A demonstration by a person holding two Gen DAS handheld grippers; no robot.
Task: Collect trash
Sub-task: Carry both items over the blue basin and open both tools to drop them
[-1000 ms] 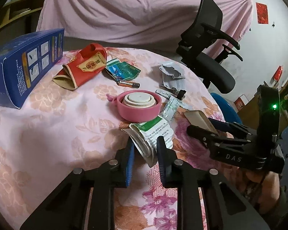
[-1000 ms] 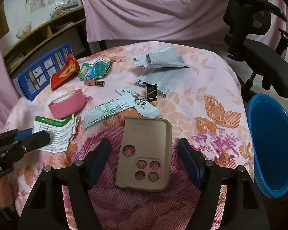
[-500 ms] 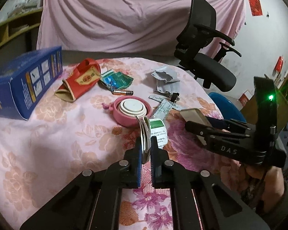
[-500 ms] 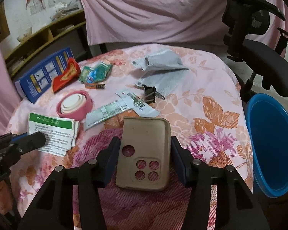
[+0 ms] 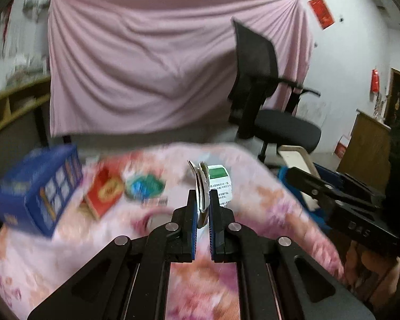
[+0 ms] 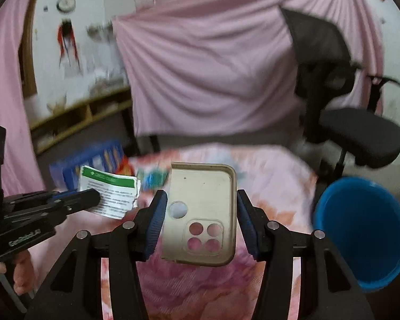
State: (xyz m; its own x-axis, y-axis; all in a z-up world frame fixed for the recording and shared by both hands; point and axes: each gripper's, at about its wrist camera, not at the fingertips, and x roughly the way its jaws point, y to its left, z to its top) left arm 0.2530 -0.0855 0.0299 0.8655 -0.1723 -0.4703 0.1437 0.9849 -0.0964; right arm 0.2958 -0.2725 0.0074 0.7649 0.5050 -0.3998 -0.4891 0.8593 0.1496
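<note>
Fingers of the left gripper (image 5: pixel 202 202) pinch a crumpled green-and-white paper packet (image 6: pixel 109 191), while the right gripper (image 6: pixel 200 208) clamps a rigid beige phone case (image 6: pixel 202 200) above the floral tablecloth (image 5: pixel 266 202).

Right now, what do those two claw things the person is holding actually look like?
Both are matte black plastic claws. The left gripper and right gripper have two fingers lined with ribbed blue pads, silver pivot bolts and white lettering on the body. No cables show; bare hands hold them.
</note>
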